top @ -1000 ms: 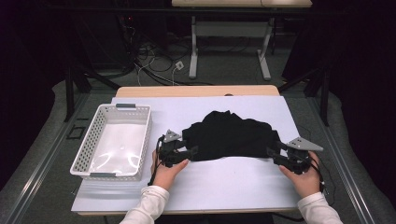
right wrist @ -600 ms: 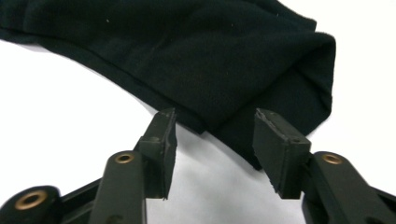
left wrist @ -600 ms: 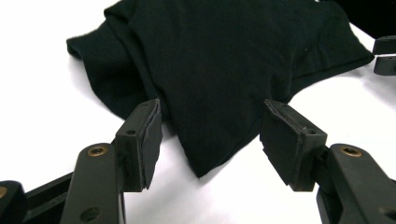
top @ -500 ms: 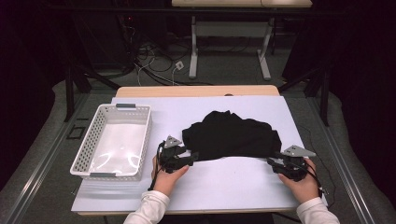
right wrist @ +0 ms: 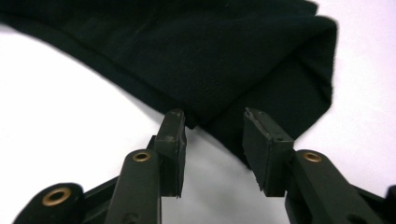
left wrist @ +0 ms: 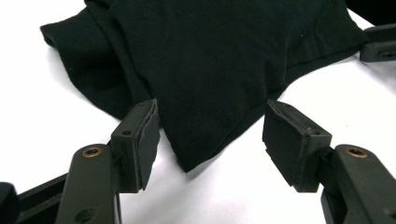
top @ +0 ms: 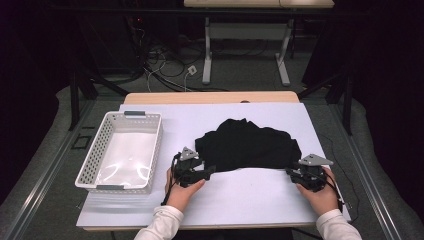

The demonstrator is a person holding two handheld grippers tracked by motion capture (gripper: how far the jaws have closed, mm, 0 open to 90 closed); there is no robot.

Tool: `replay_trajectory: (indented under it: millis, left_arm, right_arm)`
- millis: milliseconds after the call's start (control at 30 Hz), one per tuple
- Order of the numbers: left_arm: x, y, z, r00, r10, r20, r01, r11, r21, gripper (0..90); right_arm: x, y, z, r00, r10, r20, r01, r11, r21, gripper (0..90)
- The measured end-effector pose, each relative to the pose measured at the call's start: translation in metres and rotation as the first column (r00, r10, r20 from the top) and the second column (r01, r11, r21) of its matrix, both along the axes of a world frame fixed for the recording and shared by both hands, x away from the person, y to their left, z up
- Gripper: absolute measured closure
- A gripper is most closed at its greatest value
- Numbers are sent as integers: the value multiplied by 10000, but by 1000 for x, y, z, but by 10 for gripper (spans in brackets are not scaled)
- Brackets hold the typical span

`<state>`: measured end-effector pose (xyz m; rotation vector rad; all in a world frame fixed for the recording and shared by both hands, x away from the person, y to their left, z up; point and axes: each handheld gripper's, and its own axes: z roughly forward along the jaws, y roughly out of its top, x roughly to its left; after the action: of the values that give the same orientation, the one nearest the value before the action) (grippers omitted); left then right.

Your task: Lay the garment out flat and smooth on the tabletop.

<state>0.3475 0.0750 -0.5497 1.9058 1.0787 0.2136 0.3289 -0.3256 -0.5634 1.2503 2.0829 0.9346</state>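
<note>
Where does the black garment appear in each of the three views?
High view: black garment lies mid-table, right of the white basket.
Left gripper view: it fills the upper part, one corner pointing between the open jaws.
Right gripper view: across the top, folded edge above the open jaws.
Shared landmark: the white table cover.

Wooden table [top: 210,97], white sheet [top: 250,195] over it, black garment [top: 247,145], white basket [top: 95,160]

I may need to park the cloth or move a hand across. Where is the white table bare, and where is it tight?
Bare: the near strip of the table between the two hands, the far strip beyond the black cloth, and inside the basket. Tight: the cloth's near corners, where the left gripper and right gripper sit open.
</note>
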Motion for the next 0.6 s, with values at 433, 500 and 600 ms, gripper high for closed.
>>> replay_trajectory:
  millis: [433, 500, 600]
  left_arm:
    - [-3, -6, 0, 9998, -200, 36, 200, 9998, 72, 373]
    - [-3, -7, 0, 9998, -205, 29, 204, 9997, 96, 373]
    - [-3, -7, 0, 9998, -197, 46, 196, 9998, 101, 373]
  right_arm:
    - [15, 1, 21, 9992, -178, 357, 125, 9897, 1425, 893]
    - [16, 2, 28, 9986, -94, 526, 13, 9884, 1516, 894]
    - [16, 3, 40, 9970, -41, 778, -94, 9850, 1726, 896]
